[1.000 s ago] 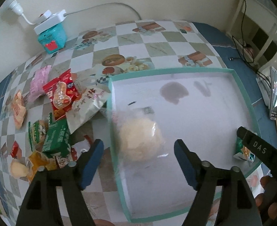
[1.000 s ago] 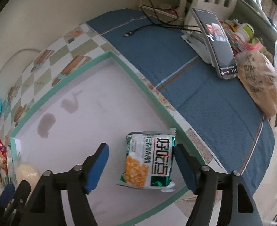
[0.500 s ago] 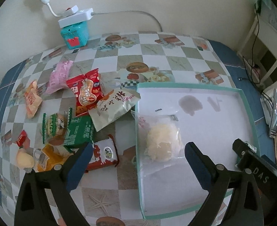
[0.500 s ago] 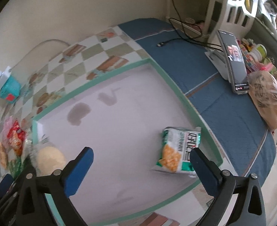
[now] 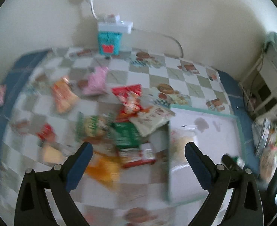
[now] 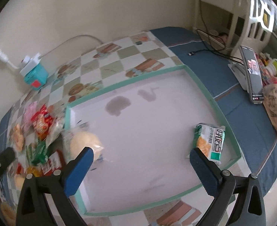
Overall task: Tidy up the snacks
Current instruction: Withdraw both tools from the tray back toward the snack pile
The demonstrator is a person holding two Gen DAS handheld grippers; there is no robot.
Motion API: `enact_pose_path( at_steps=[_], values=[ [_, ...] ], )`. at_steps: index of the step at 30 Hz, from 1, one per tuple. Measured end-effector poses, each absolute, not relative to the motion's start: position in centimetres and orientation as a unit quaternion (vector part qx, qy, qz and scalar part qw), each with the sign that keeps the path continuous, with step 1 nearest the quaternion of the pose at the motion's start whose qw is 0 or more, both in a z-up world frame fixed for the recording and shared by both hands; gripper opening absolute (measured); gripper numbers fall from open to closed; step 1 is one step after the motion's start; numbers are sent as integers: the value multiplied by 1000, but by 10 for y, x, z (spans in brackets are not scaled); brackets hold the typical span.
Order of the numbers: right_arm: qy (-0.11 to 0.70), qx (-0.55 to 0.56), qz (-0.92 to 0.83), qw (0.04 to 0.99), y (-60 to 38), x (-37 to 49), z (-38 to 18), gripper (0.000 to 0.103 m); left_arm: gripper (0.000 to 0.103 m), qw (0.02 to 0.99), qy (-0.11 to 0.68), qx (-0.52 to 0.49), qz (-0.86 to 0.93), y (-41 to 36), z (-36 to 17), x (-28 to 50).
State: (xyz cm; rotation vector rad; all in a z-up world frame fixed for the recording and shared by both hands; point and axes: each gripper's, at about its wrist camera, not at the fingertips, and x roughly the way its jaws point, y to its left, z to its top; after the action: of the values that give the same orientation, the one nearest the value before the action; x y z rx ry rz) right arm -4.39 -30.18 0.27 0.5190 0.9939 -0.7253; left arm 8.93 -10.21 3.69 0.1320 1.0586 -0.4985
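While hanging above the table, left gripper (image 5: 138, 160) jaws spread wide, just opened out, nothing between them; below, a blurred heap of loose snack packets (image 5: 127, 130) on the checked tablecloth (image 5: 157, 69), just beside the tray's left wall. Right gripper (image 6: 141, 162) likewise gaping after widening, empty, over the green-rimmed white tray (image 6: 204, 88). Inside the tray: clear bag with a pale round bun (image 6: 84, 143) by the left wall, green-and-white cracker packet (image 6: 211, 143) near the right corner, well apart. Teal box (image 6: 36, 77) against the wall.
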Motion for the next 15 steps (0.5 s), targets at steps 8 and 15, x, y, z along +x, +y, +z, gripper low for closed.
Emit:
enact_pose_path(
  at_steps=[8, 15],
  values=[
    [472, 202, -322, 796, -279, -35, 11, 103, 98, 863, 457, 89, -196, -8, 131, 106],
    [481, 170, -313, 801, -258, -22, 12, 103, 98, 877, 443, 61, -175, 39, 217, 106]
  ],
)
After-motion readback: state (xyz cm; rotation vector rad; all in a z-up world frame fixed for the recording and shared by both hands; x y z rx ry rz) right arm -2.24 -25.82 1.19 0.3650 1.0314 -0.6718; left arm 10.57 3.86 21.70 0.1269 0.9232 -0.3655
